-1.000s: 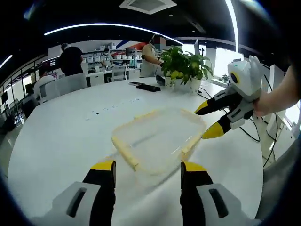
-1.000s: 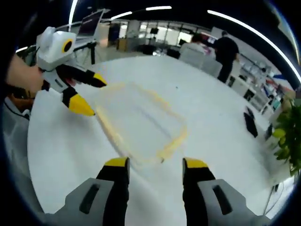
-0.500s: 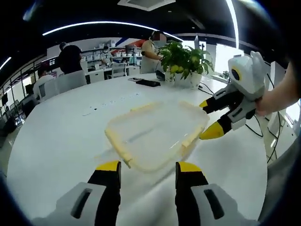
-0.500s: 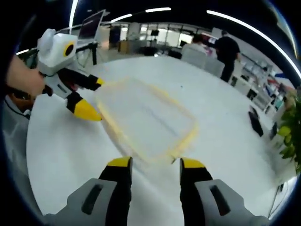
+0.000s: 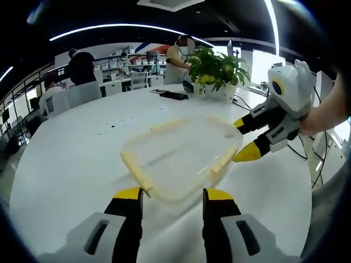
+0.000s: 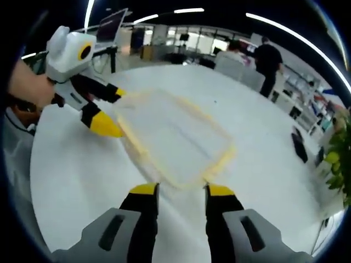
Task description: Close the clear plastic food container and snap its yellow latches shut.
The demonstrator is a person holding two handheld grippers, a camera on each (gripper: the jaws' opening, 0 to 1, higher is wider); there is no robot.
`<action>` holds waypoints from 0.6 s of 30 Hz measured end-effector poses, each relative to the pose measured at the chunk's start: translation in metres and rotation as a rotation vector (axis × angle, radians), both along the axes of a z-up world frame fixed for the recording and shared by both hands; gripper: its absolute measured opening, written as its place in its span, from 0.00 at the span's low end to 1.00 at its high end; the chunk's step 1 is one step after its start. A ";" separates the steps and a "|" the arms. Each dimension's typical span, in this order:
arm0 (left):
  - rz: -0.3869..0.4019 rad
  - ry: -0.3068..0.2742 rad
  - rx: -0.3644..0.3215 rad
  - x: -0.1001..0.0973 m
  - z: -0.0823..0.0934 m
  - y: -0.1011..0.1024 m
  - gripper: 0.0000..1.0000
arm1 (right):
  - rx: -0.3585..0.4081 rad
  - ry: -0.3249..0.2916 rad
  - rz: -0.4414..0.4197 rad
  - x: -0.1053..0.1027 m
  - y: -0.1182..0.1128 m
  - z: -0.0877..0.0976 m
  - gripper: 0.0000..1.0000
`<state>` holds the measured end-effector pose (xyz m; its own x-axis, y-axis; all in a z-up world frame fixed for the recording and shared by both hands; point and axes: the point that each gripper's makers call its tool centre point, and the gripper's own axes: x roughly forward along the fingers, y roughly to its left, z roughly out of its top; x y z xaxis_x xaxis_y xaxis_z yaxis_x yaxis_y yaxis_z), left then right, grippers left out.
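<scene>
— White table (image 5: 66,159) under us, office behind. Our fingers?
— Both pairs apart, gripping nothing. Left gripper (image 5: 167,195) sits at the container's (image 5: 181,159) six o'clock edge; right gripper (image 5: 244,138) at its three o'clock, beside a yellow latch (image 5: 224,160).

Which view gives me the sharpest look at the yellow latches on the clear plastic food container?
The left gripper view: the clear plastic food container is sharp, with its yellow latches distinct along the edges. The right gripper view shows the container blurred, its latches as soft yellow bands.
</scene>
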<state>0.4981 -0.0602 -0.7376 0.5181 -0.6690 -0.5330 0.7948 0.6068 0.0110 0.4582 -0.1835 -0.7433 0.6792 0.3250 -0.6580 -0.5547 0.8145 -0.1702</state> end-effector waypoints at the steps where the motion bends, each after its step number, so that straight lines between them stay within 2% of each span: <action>1: -0.001 0.000 0.000 0.001 0.000 0.001 0.37 | -0.002 -0.001 0.002 0.000 0.002 0.000 0.29; 18: 0.016 -0.011 0.021 0.007 0.001 0.014 0.37 | 0.001 -0.001 0.012 0.009 0.015 0.001 0.29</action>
